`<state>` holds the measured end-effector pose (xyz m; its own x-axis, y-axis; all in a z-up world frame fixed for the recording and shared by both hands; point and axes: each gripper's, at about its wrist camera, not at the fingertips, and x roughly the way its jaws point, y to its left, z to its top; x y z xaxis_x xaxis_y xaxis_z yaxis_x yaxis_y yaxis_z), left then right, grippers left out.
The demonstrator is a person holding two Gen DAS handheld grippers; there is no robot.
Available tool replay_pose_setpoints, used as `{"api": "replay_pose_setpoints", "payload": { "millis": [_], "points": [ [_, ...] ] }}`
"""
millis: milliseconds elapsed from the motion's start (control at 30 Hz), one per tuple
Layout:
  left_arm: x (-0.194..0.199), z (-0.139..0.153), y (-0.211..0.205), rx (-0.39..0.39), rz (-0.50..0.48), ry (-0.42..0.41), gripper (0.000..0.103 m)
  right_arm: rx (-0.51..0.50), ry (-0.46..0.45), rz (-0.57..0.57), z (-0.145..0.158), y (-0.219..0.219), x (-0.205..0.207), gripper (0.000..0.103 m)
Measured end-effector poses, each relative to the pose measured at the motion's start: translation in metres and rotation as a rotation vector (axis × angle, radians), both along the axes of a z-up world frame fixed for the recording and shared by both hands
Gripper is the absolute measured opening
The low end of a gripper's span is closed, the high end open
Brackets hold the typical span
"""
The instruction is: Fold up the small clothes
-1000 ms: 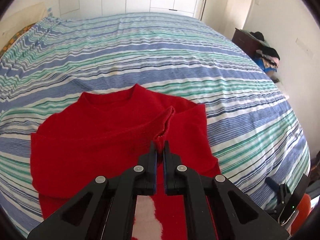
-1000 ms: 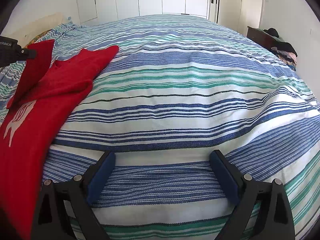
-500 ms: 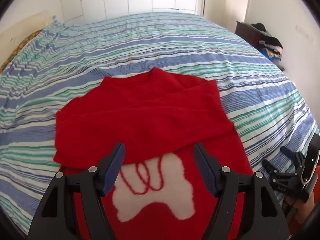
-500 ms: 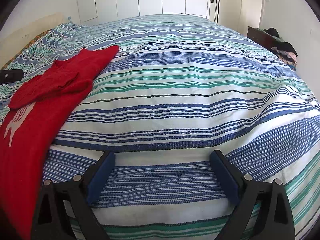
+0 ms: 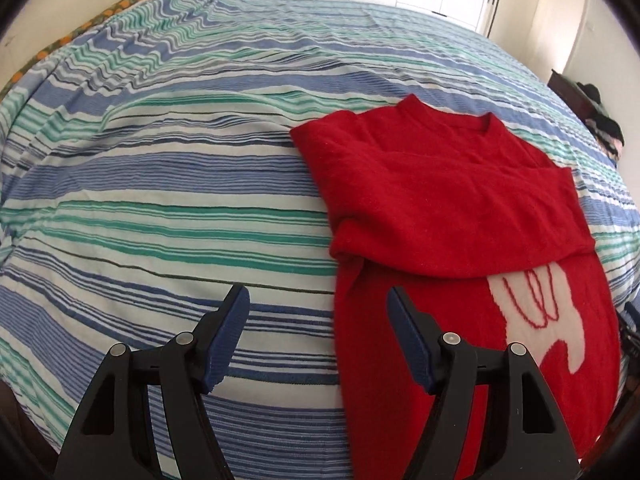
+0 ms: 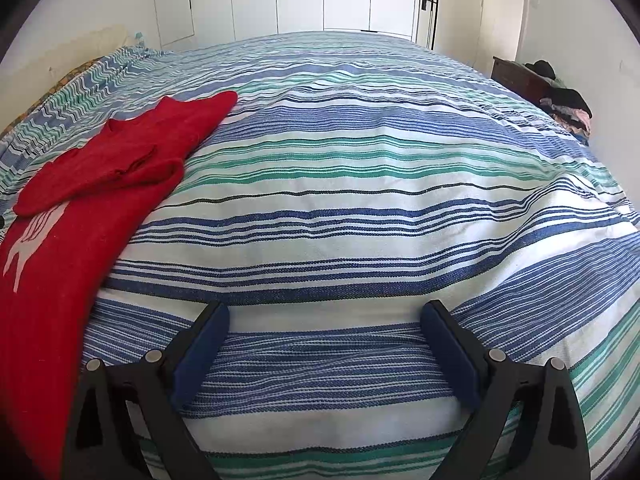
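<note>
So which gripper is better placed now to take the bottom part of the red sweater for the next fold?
Probably the left gripper: it is open, its right finger already over the red sweater. The right gripper, also open, faces bare striped bedcover, the sweater far to its left.

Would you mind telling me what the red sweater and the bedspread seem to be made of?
Sweater: probably a soft knit, wool or fleece; its matte surface looks fuzzy and folds thickly. Bedspread: likely woven cotton; striped, matte, with fine thread texture showing.
</note>
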<state>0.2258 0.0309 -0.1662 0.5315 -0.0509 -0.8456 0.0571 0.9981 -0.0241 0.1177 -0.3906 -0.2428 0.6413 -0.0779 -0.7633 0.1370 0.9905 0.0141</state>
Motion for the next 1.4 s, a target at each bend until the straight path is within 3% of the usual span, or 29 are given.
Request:
{"api": "replay_pose_setpoints", "payload": {
  "millis": [67,100,133,167,200,233,300,400,433,467,500,533,567,633,700,900,967,1033,1067,1100,1167,1233,1400],
  "points": [
    [0.012,-0.01,-0.011,0.051,-0.012,0.013,0.07,0.0,0.0,0.0,0.0,0.0,0.0,0.096],
    [0.017,-0.016,-0.012,0.082,0.013,0.022,0.063,0.001,0.0,0.0,0.0,0.0,0.0,0.096],
    [0.022,-0.021,-0.008,0.084,0.056,0.031,0.032,0.001,0.0,0.0,0.0,0.0,0.0,0.096],
    [0.025,-0.023,0.005,0.005,0.104,0.043,0.007,0.0,0.001,0.0,0.0,0.0,0.0,0.096],
    [0.025,-0.024,0.019,-0.113,0.159,0.05,0.006,0.0,0.001,0.0,0.0,0.0,0.0,0.096],
    [0.021,-0.024,0.029,-0.159,0.222,0.043,0.006,0.0,0.0,0.0,0.0,0.0,0.0,0.096],
    [0.011,-0.025,0.034,-0.166,0.276,0.036,0.006,0.001,0.0,0.0,0.0,0.0,0.0,0.096],
    [-0.004,-0.031,0.033,-0.131,0.312,0.069,0.015,0.001,0.0,0.001,0.0,0.0,0.0,0.096],
    [-0.01,-0.029,0.033,-0.132,0.308,0.067,0.026,0.002,0.0,0.0,0.0,0.0,0.0,0.096],
    [-0.018,-0.024,0.032,-0.136,0.307,0.062,0.047,0.002,0.0,0.0,0.0,0.0,0.0,0.097],
    [-0.027,-0.019,0.033,-0.137,0.317,0.047,0.06,0.002,0.0,0.001,0.0,0.0,0.0,0.097],
    [-0.037,-0.012,0.036,-0.127,0.34,0.017,0.082,0.002,0.0,0.001,0.0,0.0,0.0,0.097],
    [-0.047,-0.004,0.039,-0.112,0.368,-0.024,0.094,0.002,0.0,0.0,0.0,0.0,0.0,0.097],
    [-0.057,0.006,0.05,-0.091,0.41,-0.082,0.095,-0.001,-0.001,0.0,0.0,0.001,0.0,0.097],
    [-0.051,0.009,0.064,-0.084,0.425,-0.082,0.095,-0.005,-0.003,0.0,0.0,0.001,0.0,0.097],
    [0.006,0.004,0.104,0.015,0.402,-0.061,0.096,-0.033,-0.018,-0.003,-0.001,0.005,-0.002,0.097],
    [0.029,-0.006,0.116,0.075,0.406,-0.045,0.102,-0.043,-0.014,-0.009,-0.001,0.006,-0.001,0.097],
    [0.043,-0.031,0.129,0.132,0.414,-0.004,0.102,-0.054,-0.001,-0.017,0.0,0.007,0.001,0.097],
    [0.047,-0.051,0.136,0.126,0.393,0.029,0.103,-0.058,0.007,-0.021,0.0,0.007,0.002,0.098],
    [0.046,-0.066,0.142,0.065,0.361,0.029,0.103,-0.062,0.015,-0.026,0.0,0.007,0.002,0.098],
    [0.032,-0.058,0.154,-0.026,0.378,-0.06,0.103,-0.07,0.034,-0.037,0.0,0.008,0.004,0.099],
    [0.027,-0.057,0.159,-0.066,0.38,-0.07,0.103,-0.076,0.052,-0.05,0.001,0.008,0.006,0.101],
    [0.031,-0.057,0.151,-0.007,0.375,-0.042,0.103,-0.075,0.077,-0.08,0.0,0.007,0.007,0.102]
  ]
}}
